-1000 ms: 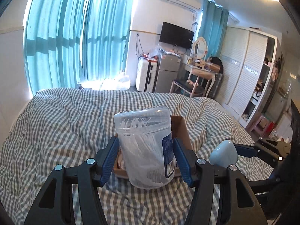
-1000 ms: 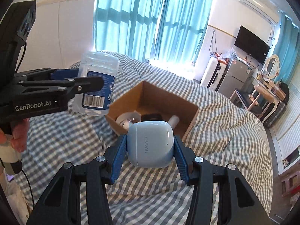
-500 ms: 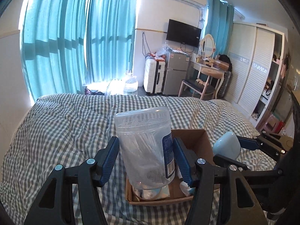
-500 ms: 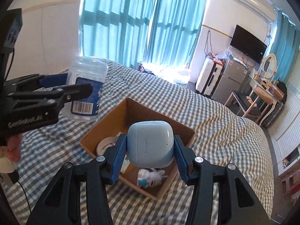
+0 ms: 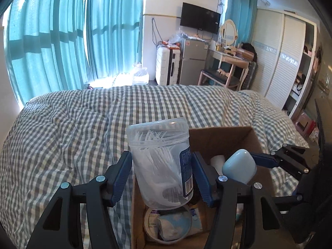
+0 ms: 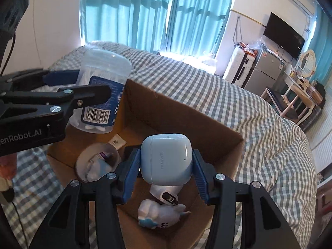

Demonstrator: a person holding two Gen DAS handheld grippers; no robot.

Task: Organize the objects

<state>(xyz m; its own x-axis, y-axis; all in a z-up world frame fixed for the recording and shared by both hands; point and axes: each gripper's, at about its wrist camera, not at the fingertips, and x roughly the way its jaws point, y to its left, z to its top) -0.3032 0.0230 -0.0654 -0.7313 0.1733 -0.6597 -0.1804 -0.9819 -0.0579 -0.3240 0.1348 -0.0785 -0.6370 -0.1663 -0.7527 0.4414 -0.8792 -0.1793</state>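
The pale blue earbud case (image 6: 166, 159) carries the word HUAWEI embossed down its front, and the body of the left gripper (image 6: 68, 87) shows the white lettering "enRobot.AI", its first letters cut off at the frame edge. The clear plastic jar (image 5: 160, 166) bears a blue label with a white barcode panel; the label's other characters are too small to read. The left gripper's blue pads press against both sides of the jar, holding it upright above the near-left corner of the open cardboard box (image 6: 207, 124), which sits on the grey-and-white checked bedspread (image 5: 72, 124). The right gripper (image 6: 166, 176) clamps the earbud case between its pads, suspended over the middle of the box. Inside the box, a roll of tape (image 6: 83, 161) lies below the jar, and a small white-and-blue plush toy (image 6: 159, 213) lies just beneath the earbud case. A small white tag (image 6: 117, 141) rests on the box floor.
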